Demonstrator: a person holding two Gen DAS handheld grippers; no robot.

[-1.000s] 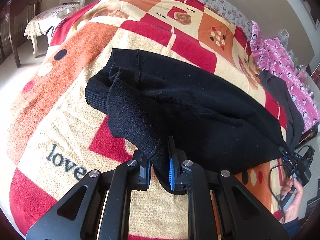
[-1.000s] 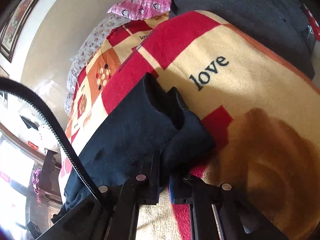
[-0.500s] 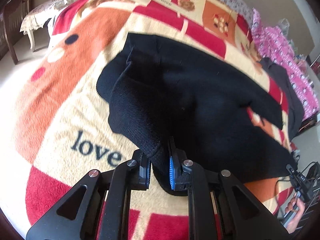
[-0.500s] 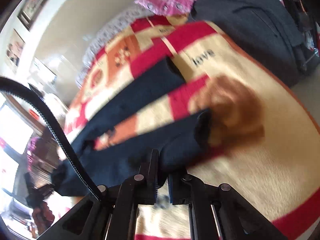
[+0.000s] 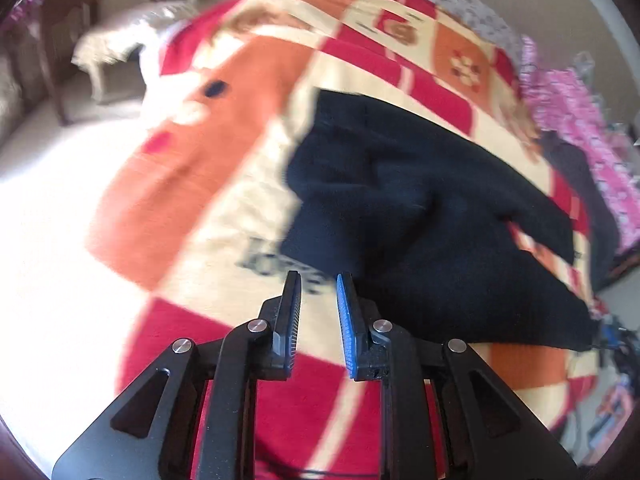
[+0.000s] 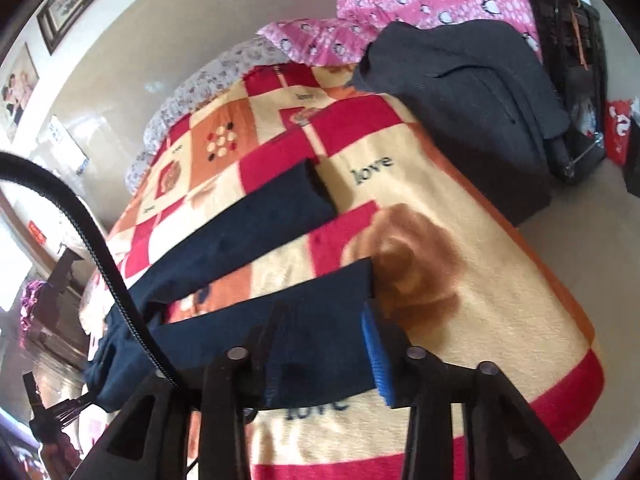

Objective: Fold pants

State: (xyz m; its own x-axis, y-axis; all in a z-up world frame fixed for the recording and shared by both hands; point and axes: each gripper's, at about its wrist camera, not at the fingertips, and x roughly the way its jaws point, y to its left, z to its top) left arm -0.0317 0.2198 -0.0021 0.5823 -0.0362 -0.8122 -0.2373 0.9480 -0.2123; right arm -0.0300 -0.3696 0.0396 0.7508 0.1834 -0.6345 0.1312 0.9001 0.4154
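Observation:
Dark navy knit pants [image 5: 420, 216] lie spread on the patterned blanket. In the right wrist view both legs [image 6: 240, 232] lie apart in a V, cuffs toward the bed's right side. My left gripper [image 5: 318, 280] is open and empty, just in front of the waist end of the pants. My right gripper [image 6: 324, 316] is open, its fingers either side of the near leg's cuff [image 6: 344, 292], not clamped on it.
The bed is covered by a red, orange and cream "love" blanket [image 5: 192, 184]. A dark grey garment [image 6: 480, 92] and pink bedding [image 6: 400, 4] lie at the bed's far side. A white chair [image 5: 132, 40] stands beside the bed. A black cable [image 6: 80, 232] crosses the right wrist view.
Both grippers have opened and let go of the pants. The pants now lie on the blanket with the legs spread apart. The left gripper has pulled back from the waist.

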